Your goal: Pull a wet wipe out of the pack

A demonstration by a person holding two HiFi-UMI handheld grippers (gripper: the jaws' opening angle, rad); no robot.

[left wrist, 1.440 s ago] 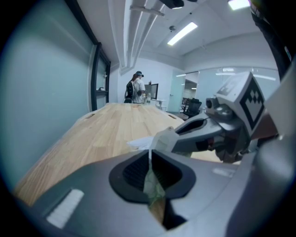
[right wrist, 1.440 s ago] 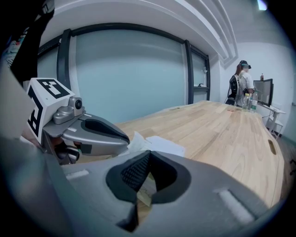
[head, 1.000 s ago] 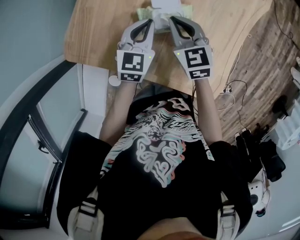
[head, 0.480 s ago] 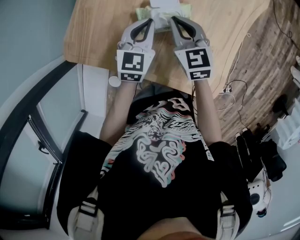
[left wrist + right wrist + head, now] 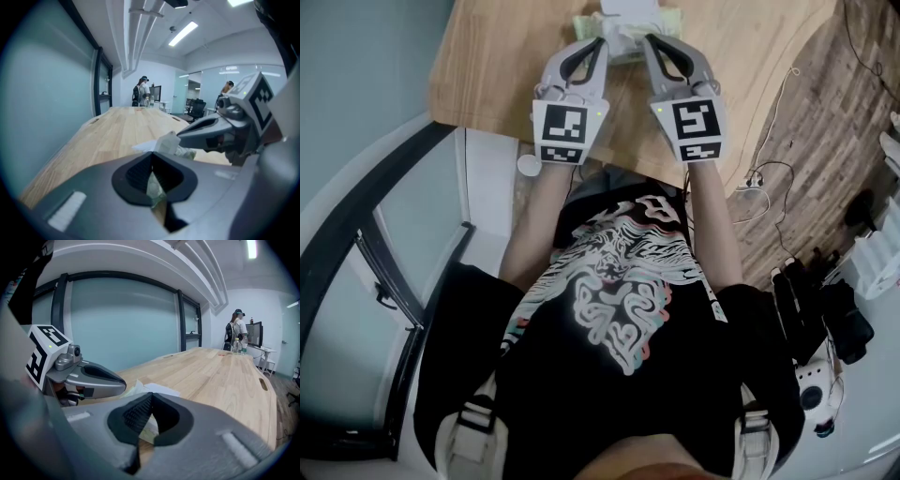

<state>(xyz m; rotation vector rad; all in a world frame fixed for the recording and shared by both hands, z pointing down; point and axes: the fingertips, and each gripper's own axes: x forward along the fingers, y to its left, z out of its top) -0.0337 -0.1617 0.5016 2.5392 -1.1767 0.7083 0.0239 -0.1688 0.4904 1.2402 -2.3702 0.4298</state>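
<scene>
L tool (image 5: 601, 44), R tool (image 5: 647, 40), pack (image 5: 625, 31) at tips

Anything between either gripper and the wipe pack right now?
Nothing visible. The left gripper and right gripper sit side by side, jaws together, with their tips at the near edge of the wipe pack. Only bare wooden table shows around it.

a pale green wet wipe pack (image 5: 624, 36) lies flat on the wooden table (image 5: 497, 66); a white wipe (image 5: 165, 143) sticks up from its top
</scene>
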